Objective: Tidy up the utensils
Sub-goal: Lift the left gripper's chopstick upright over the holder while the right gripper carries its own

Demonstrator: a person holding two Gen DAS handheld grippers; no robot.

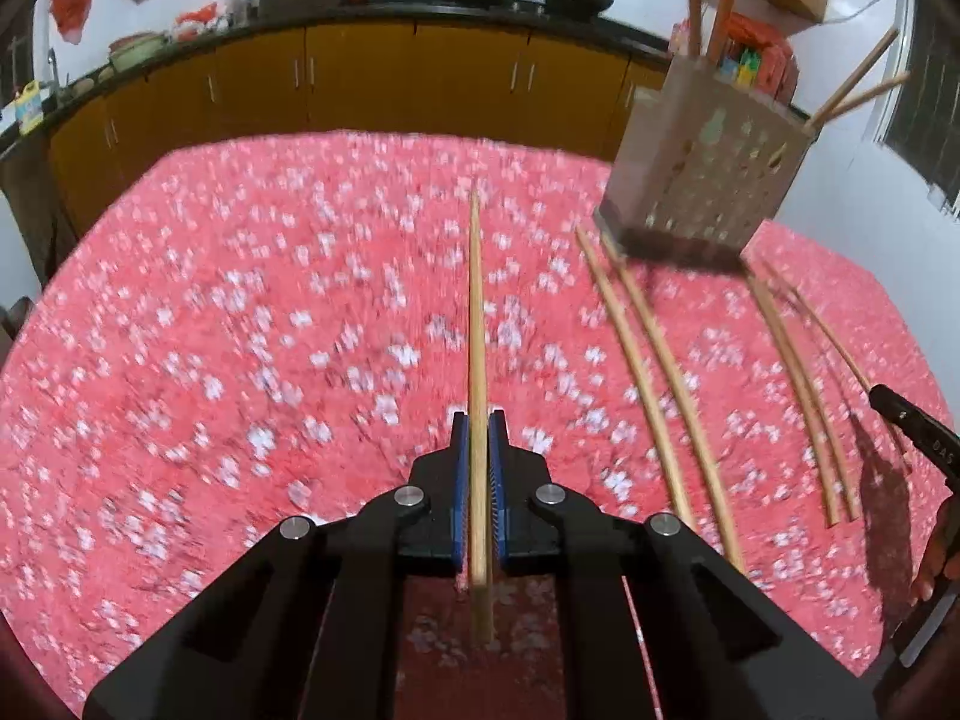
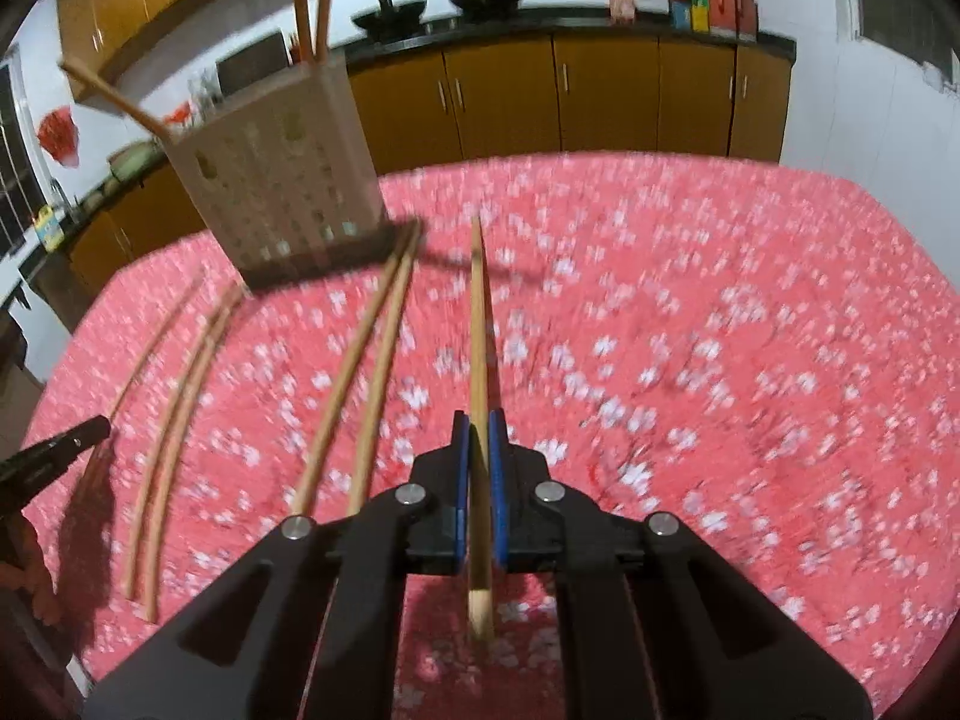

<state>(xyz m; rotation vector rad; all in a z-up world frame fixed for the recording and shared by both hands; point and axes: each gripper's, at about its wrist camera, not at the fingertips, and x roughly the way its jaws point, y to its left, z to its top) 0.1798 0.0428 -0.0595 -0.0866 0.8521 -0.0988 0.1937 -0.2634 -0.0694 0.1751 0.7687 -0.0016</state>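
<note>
- The table (image 1: 180, 300), covered in a pink flowered cloth, is carrying everything; the task is looking partly done, judging by what is standing in the holder and what is lying loose.
- The perforated holder (image 1: 702, 162) is standing at the far side and already keeping several chopsticks upright or leaning inside.
- Loose chopsticks (image 1: 648, 384) are lying on the cloth near the holder's base, four at least, waiting to be put away.
- The left gripper (image 1: 478, 420) is clenching one chopstick (image 1: 476, 312) running forward between its blue pads, holder ahead to its right.
- The right gripper (image 2: 478, 420) is likewise clamping a chopstick (image 2: 478, 312) lengthwise, holder ahead to its left.
</note>
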